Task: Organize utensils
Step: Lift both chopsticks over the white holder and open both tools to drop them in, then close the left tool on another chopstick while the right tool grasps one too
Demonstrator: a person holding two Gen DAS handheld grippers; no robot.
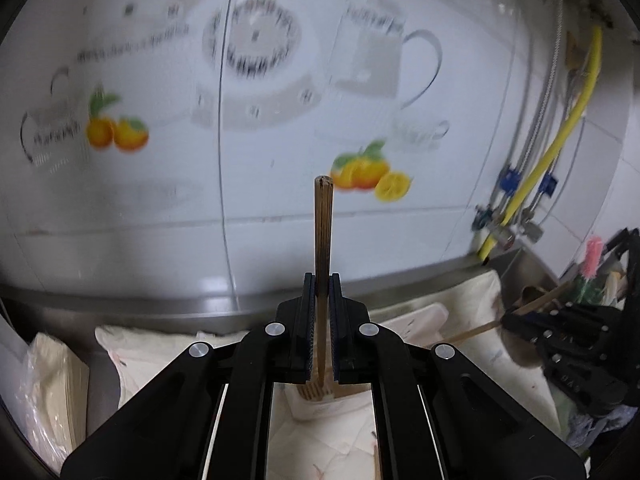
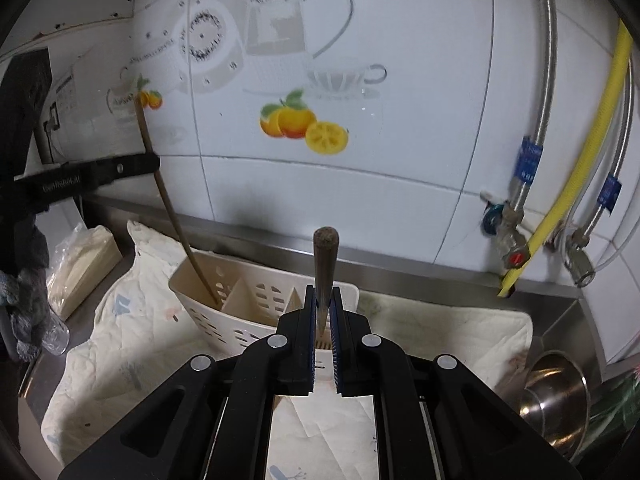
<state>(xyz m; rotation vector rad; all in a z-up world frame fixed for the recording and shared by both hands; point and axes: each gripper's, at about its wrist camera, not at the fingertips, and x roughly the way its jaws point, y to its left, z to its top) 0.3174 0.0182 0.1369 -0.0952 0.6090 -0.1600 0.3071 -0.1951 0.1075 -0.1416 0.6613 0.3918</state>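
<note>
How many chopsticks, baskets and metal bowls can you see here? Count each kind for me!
Chopsticks: 2 (one in the left gripper, chopstick, its tip inside the basket; one in the right gripper, chopstick)
Baskets: 1 (cream utensil basket)
Metal bowls: 1 (steel bowl)
Total: 4

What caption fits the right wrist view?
Right gripper shut on a wooden utensil handle above the cream caddy.

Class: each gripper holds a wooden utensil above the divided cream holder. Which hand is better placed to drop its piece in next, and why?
Probably left. The left gripper holds a chopstick whose tip already dips into the utensil holder. The right gripper clamps its wooden stick upright, not yet in a compartment.
</note>
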